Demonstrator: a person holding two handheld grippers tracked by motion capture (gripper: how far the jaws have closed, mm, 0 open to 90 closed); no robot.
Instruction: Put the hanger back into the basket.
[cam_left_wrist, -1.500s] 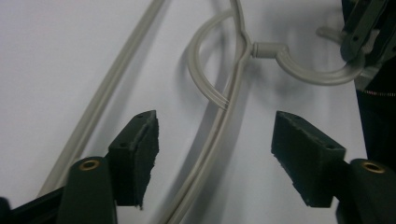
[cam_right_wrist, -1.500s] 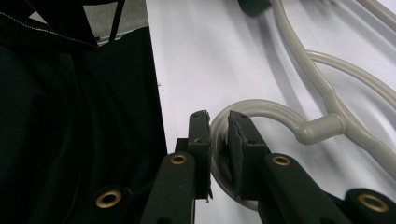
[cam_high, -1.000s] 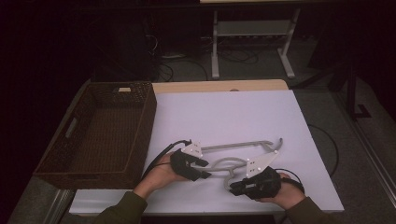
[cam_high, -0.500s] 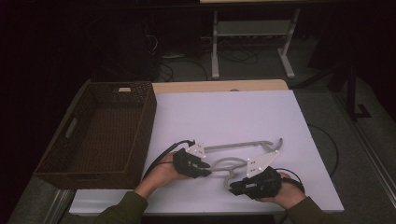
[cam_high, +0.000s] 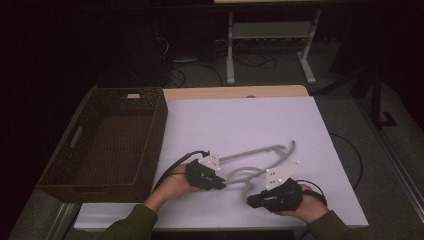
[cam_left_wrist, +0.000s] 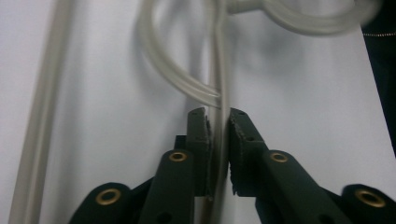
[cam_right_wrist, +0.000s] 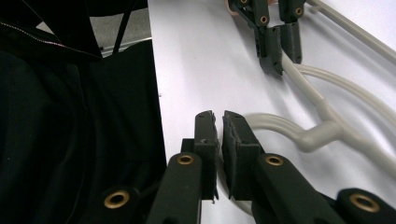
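- Dark floor and a metal rack (cam_high: 270, 37) frame a white-topped desk (cam_high: 240, 125), where a person works two hand-held grippers over a pale grey plastic hanger (cam_high: 260, 152).
- What has just changed: the left gripper (cam_high: 220, 183) has been closing its jaws over the past second, and its fingers (cam_left_wrist: 200, 135) now pinch a thin bar of the hanger (cam_left_wrist: 220, 100); a second ago, in the high view, they stood wider around the same spot. Neither hand has travelled.
- Judged from that, the hanger now seems secured at two places, so a lift or carry looks possible; the empty wicker basket (cam_high: 107, 142) at the desk's left is a likely destination, though that is a guess.
- The right gripper (cam_high: 251, 201) has its fingers (cam_right_wrist: 233, 135) drawn nearly together, clamped on the hanger's curved hook end (cam_right_wrist: 280, 126), which passes between them low in its own view.
- The hanger lies flat on the desk between the two hands, long bar toward the far side, well apart from the basket.
- The left gripper (cam_right_wrist: 275, 65) also appears in the right gripper view, biting the hanger's neck.
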